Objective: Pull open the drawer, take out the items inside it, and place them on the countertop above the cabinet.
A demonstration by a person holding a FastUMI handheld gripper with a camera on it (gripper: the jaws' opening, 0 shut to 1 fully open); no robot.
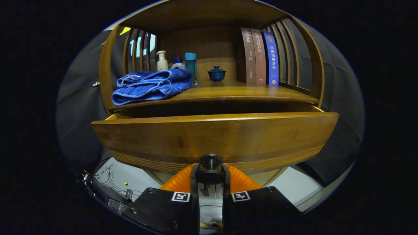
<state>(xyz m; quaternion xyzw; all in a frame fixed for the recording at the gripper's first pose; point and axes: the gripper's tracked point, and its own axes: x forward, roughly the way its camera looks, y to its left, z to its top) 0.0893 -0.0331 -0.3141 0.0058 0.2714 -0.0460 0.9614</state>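
With the drawer (215, 137) pulled partly out below the countertop (228, 91), the gripper (210, 170) sat clamped on its knob (210, 161), both fingers pressing it, towel (152, 85) folded above.

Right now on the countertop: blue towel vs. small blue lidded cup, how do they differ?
The blue towel is soft cloth, folded and lying flat; the lidded cup is rigid and stands upright. The towel is far bigger, spread along the countertop's front edge; the cup sits further back, near the books. The towel is a brighter blue with pale edging; the cup is dark blue. Both rest on the countertop above the drawer, whose knob the gripper grips.
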